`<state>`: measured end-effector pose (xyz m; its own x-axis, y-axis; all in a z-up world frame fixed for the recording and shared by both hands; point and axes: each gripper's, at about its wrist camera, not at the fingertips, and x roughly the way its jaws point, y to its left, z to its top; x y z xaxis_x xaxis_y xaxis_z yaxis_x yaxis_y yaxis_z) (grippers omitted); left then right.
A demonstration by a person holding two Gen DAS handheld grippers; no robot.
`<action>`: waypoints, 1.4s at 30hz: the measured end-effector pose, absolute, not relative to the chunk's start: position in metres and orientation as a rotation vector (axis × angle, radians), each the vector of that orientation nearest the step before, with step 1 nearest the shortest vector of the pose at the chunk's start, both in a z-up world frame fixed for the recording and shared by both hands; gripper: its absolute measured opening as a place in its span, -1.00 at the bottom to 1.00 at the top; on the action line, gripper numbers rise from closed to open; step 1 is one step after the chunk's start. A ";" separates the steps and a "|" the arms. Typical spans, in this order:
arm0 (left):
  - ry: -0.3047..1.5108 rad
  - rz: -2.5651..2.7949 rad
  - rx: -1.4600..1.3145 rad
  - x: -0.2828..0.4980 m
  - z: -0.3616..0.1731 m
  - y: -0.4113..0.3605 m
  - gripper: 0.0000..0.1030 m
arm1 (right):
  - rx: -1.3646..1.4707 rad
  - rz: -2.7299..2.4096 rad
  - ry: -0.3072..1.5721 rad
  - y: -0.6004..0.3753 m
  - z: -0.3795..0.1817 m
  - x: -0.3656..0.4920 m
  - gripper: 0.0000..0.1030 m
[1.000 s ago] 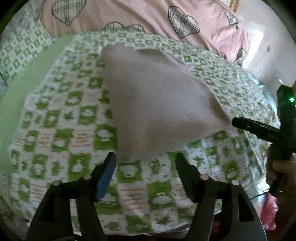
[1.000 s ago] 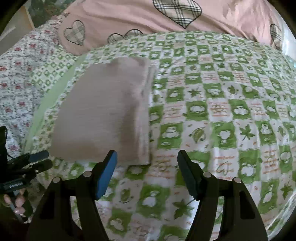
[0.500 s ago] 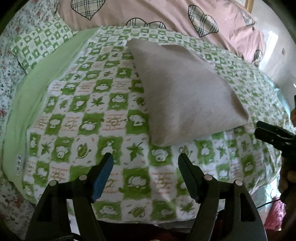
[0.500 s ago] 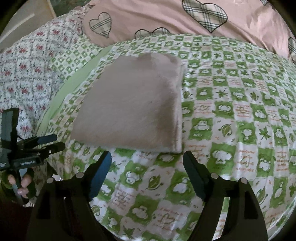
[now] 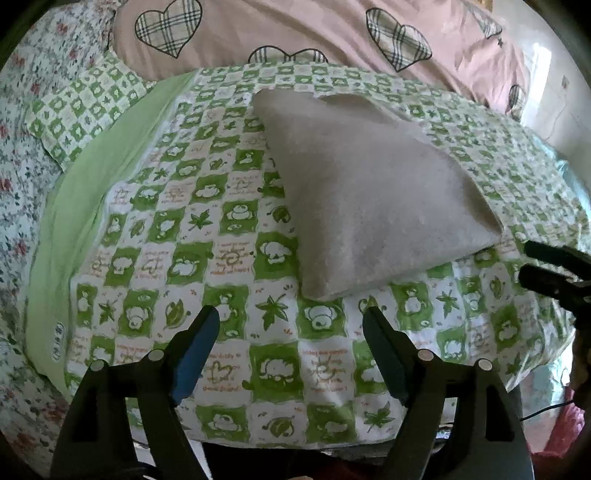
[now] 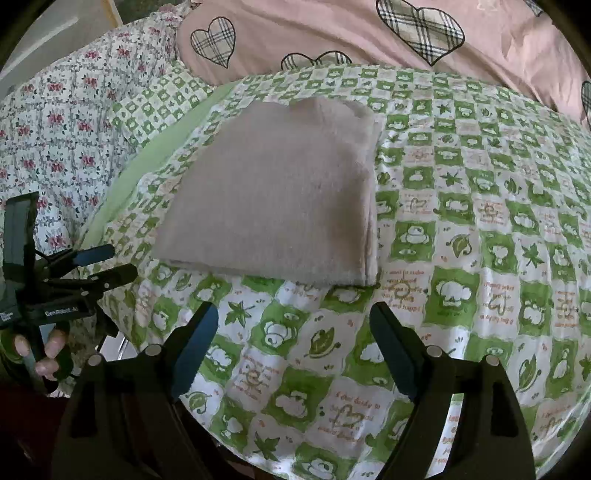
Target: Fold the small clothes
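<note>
Folded beige cloth (image 5: pixel 373 199) lies flat on the green-and-white checked sheet (image 5: pixel 229 258), a neat squarish stack, layered edges showing along its right side in the right wrist view (image 6: pixel 280 199).

Left gripper (image 5: pixel 291 343): jaws wide apart, nothing between them, hovering over the checked sheet. The cloth is ahead of it and slightly right; the cloth's near corner sits just beyond the fingertips, not touching. Blue pad on left finger (image 5: pixel 195 350) visible.

Right gripper (image 6: pixel 295 339): jaws wide apart too, empty, over the checked sheet. The cloth's near edge is just ahead, a bit left of centre, clear of both fingers.

In the right wrist view the left gripper (image 6: pixel 107 264) shows off the cloth's left near corner, beyond the sheet's edge, held by a hand (image 6: pixel 40 350). In the left wrist view the right gripper (image 5: pixel 535 264) shows near the cloth's right corner, not touching it.

Beyond the cloth: pink cover with plaid hearts (image 5: pixel 295 33). Left of the checked sheet: floral bedding (image 6: pixel 55 122).
</note>
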<state>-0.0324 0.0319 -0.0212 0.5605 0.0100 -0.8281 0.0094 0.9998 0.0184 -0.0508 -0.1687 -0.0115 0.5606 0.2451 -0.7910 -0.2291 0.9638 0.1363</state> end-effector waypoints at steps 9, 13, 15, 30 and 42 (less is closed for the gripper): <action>0.949 0.022 0.004 -0.012 -0.007 0.031 0.56 | 0.014 0.294 0.916 -0.166 -0.003 -0.034 0.68; 0.943 0.027 0.025 -0.007 -0.004 0.027 0.57 | 0.004 0.301 0.909 -0.160 0.000 -0.028 0.68; 0.946 0.029 0.026 -0.004 -0.005 0.026 0.58 | -0.002 0.303 0.907 -0.158 0.000 -0.024 0.68; 0.947 0.027 -0.049 0.027 -0.005 0.043 0.58 | 0.050 0.287 0.893 -0.162 0.008 0.012 0.69; 0.951 0.056 -0.118 0.062 -0.004 0.063 0.58 | 0.108 0.227 0.880 -0.177 0.014 0.069 0.69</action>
